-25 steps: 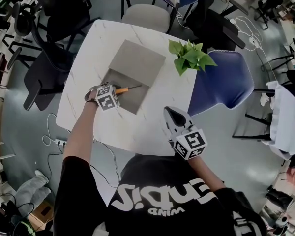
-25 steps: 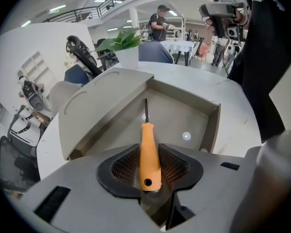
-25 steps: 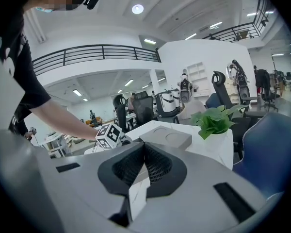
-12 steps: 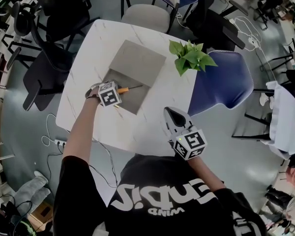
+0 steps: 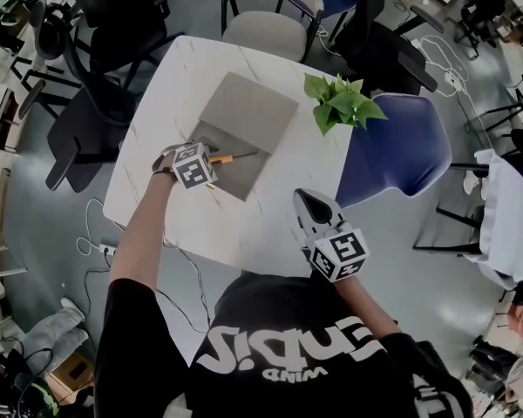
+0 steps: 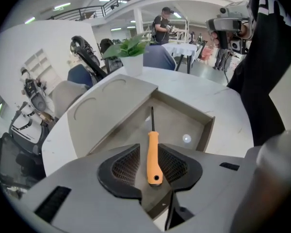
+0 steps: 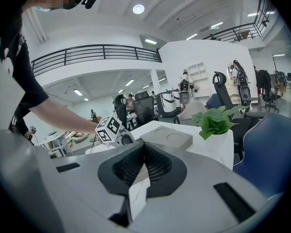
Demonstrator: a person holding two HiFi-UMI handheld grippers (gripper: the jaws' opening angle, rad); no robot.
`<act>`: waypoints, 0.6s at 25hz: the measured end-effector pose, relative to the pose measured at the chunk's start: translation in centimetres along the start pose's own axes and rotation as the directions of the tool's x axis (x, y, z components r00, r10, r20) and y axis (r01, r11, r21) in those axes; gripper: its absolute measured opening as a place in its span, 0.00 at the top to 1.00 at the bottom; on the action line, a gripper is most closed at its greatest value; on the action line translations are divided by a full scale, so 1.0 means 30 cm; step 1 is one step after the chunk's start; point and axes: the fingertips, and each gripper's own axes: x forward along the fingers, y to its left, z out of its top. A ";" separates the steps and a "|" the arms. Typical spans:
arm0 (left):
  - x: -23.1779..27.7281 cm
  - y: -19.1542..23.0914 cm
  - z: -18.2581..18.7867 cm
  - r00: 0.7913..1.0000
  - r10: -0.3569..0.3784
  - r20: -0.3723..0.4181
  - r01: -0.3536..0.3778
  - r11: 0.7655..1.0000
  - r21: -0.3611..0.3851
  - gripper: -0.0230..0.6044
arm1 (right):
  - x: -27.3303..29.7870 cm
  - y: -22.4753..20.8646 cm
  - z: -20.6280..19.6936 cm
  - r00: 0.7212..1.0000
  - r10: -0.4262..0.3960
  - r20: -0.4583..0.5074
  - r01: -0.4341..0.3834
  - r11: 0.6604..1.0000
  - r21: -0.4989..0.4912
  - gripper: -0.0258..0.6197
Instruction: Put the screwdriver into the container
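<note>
The screwdriver (image 5: 231, 157) has an orange handle and a thin dark shaft. It lies in the open grey container (image 5: 235, 179), with its tip toward the far wall. My left gripper (image 5: 211, 158) hovers at the container's near edge, jaws apart on either side of the handle (image 6: 153, 154). A gap shows at the left pad. The container's floor (image 6: 189, 125) shows beyond the handle. My right gripper (image 5: 307, 198) stays near the table's front edge, shut with nothing in it (image 7: 144, 145).
The container's flat lid (image 5: 248, 107) with two round recesses lies joined to it at the far side. A potted plant (image 5: 340, 103) stands at the white table's (image 5: 270, 225) right edge. A blue chair (image 5: 392, 146) is on the right, with dark chairs on the left and behind.
My left gripper has edged slightly toward the container. The screwdriver stays where it lies. The right gripper has not moved.
</note>
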 end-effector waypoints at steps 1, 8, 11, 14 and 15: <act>-0.021 -0.001 0.012 1.000 0.010 0.019 -0.010 1.000 -0.003 0.80 | 0.000 0.003 0.000 1.000 0.006 0.001 -0.006 1.000 -0.002 0.94; -0.253 0.002 0.118 0.975 0.160 0.156 -0.143 0.983 -0.115 0.94 | -0.011 0.017 0.011 0.999 0.047 0.019 -0.046 0.999 -0.029 0.94; -0.371 -0.034 0.167 0.947 0.231 0.222 -0.192 0.964 -0.184 0.94 | -0.026 0.019 0.018 0.998 0.064 0.027 -0.062 0.997 -0.043 0.94; -0.488 -0.080 0.205 0.902 0.318 0.292 -0.237 0.930 -0.281 0.94 | -0.044 0.020 0.026 0.996 0.079 0.040 -0.077 0.995 -0.056 0.94; -0.523 -0.095 0.215 0.884 0.347 0.313 -0.246 0.915 -0.320 0.94 | -0.049 0.019 0.031 0.995 0.084 0.046 -0.082 0.995 -0.060 0.94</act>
